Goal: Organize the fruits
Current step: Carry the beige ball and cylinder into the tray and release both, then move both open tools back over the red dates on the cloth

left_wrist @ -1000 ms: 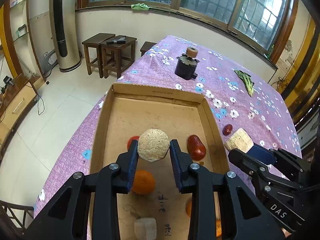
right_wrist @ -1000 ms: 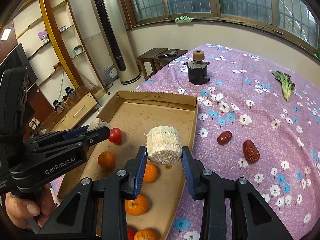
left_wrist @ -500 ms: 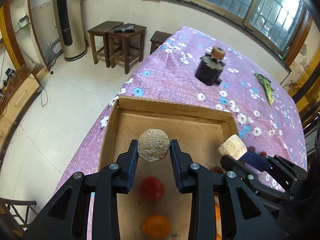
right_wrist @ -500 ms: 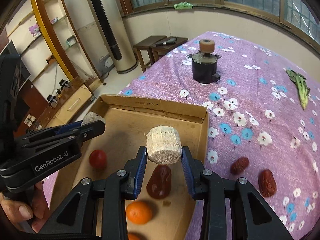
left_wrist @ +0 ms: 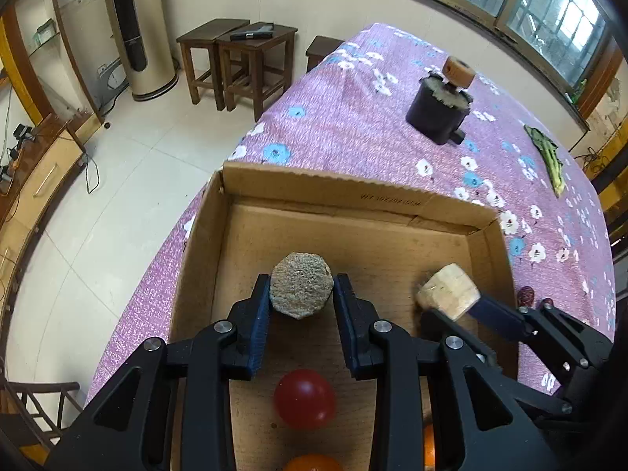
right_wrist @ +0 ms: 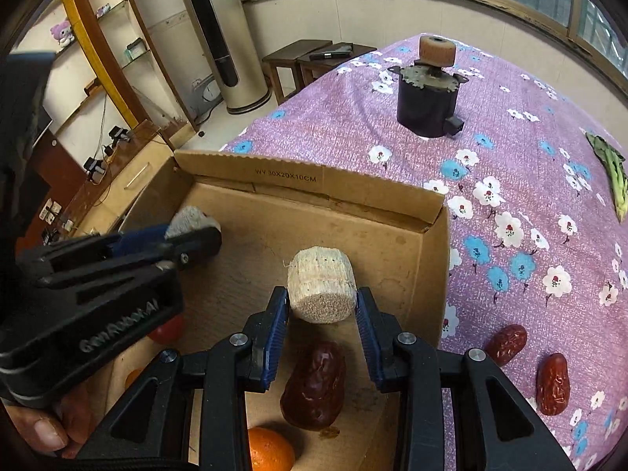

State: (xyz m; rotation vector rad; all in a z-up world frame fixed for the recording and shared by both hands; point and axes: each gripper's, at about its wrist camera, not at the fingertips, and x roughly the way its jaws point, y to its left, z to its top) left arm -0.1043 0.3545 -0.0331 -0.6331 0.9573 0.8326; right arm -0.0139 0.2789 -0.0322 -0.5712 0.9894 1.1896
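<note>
While over the cardboard box (left_wrist: 353,200), left tool (left_wrist: 301,302) pinching grey chunk (left_wrist: 301,290), right tool (right_wrist: 322,306) pinching pale cylinder (right_wrist: 321,289).

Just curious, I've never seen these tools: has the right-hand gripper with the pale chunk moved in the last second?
Yes. The right gripper, shut on its pale chunk, has travelled toward the cardboard box's far wall, which now sits closer in its view.

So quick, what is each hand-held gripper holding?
Left hand-held gripper: shut on a grey chunk.
Right hand-held gripper: shut on a pale chunk.
</note>
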